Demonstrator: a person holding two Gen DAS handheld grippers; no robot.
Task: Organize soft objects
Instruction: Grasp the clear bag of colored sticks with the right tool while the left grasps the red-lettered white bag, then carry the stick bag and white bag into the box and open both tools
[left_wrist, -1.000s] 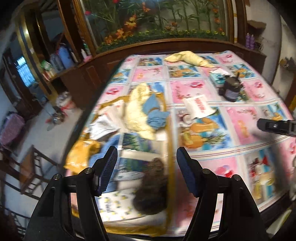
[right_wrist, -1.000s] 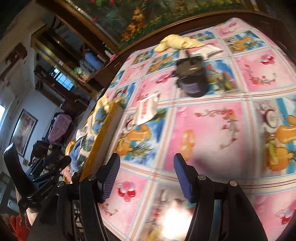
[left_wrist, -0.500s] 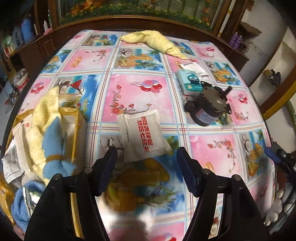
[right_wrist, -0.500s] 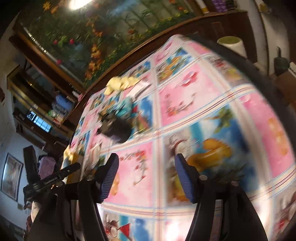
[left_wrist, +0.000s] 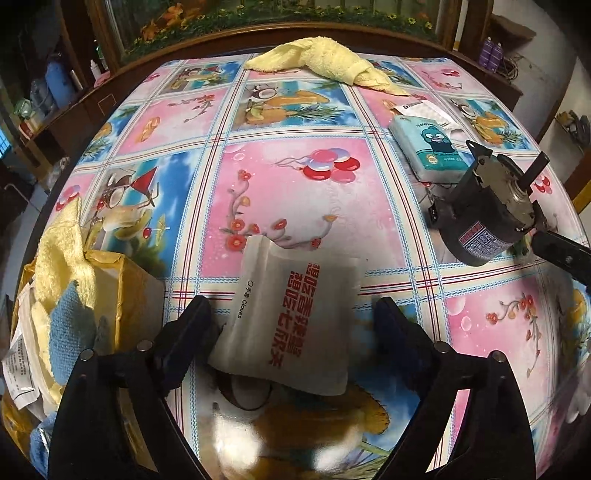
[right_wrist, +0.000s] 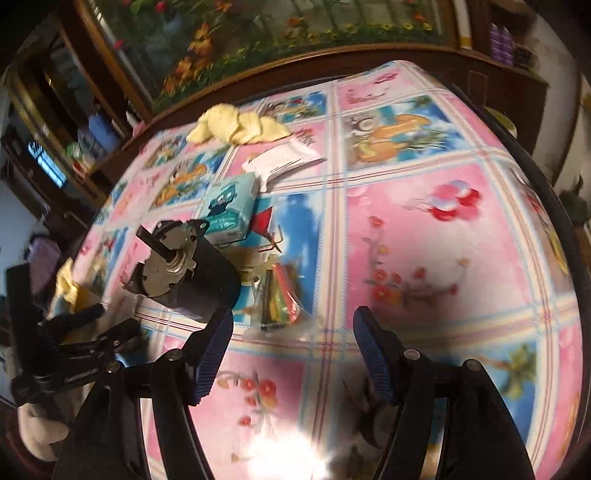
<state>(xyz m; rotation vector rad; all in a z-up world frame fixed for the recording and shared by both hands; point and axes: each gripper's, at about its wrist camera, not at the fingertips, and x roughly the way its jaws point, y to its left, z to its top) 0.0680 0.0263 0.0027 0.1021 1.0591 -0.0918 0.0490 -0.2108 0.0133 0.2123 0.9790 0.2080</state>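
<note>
The fingers (left_wrist: 192, 325) of the left gripper (left_wrist: 291, 325) have just been opening and stand wide, the white glove packet (left_wrist: 295, 314) lying flat between them, unpressed. The right gripper (right_wrist: 291, 350) hangs open beside the black motor (right_wrist: 192, 273), well right of that packet.

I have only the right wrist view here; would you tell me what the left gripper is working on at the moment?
Observer: The left gripper straddles a white glove packet lying flat on the table. Its jaws have just been opening and are not clamped on the packet.
Operator: Thank you. Is there a container near it?
Observer: Yes, a yellow box stands just left of the packet, in the left wrist view.
Operator: What is in it?
Observer: A yellow towel and a blue cloth stick out of its top.
</note>
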